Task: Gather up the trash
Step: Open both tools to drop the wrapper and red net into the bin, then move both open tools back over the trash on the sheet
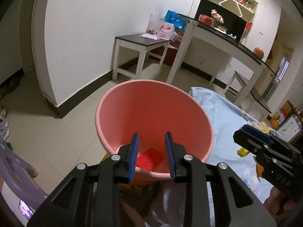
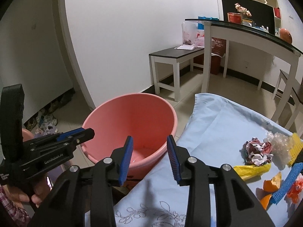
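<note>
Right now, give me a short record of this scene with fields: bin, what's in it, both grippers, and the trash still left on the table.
bin: pink bucket, on the floor beside the table
bin contents: red foam net at the bottom
left gripper: open, empty, over the bucket
right gripper: open, empty, near the bucket rim
table cover: light blue cloth
trash left: crumpled paper, clear plastic wrap, yellow wrapper, orange peel, blue foam net, yellow foam net

We see a smooth, matt pink plastic bucket (image 2: pixel 130 117), a soft pale-blue cloth (image 2: pixel 217 132) with stitched embroidery, crumpled paper (image 2: pixel 257 151), and a ribbed red foam net (image 1: pixel 149 158).
</note>
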### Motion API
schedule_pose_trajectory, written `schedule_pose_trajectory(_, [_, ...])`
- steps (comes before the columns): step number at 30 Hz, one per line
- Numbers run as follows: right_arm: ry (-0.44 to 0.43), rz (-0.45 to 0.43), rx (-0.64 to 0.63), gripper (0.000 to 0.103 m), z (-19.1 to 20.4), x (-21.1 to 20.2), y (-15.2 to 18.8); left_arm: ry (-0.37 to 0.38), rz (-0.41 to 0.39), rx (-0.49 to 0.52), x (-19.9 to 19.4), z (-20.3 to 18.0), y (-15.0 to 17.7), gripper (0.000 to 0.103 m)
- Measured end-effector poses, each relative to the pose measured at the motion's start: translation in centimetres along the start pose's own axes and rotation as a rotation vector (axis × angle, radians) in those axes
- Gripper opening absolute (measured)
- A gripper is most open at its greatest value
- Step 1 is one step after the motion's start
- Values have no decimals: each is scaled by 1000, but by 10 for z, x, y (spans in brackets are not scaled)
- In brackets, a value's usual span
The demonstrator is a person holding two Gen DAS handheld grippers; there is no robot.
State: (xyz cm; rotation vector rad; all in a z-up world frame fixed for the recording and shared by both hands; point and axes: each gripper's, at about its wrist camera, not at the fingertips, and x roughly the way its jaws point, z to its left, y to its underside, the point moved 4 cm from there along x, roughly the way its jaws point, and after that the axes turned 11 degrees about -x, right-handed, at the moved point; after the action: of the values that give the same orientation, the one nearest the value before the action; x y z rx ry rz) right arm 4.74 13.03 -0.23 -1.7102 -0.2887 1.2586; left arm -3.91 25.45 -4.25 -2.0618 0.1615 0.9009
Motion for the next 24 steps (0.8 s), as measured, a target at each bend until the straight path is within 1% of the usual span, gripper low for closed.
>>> schedule_pose_trajectory(4, [10, -14, 5, 42, -2, -12, 2, 39, -15, 15, -9, -12, 0, 28])
schedule_pose_trajectory(8, [26, -21, 10, 43, -5, -26, 6, 73, -24, 40, -16, -28, 2, 28])
schedule_pose_trajectory(16, [69, -25, 51, 46, -21, -61, 26, 142, -24, 85, -26, -62, 16, 28])
schedule_pose_trajectory(24, [145, -34, 102, 46, -48, -98, 51, 192, -13, 164, -34, -100, 35, 28])
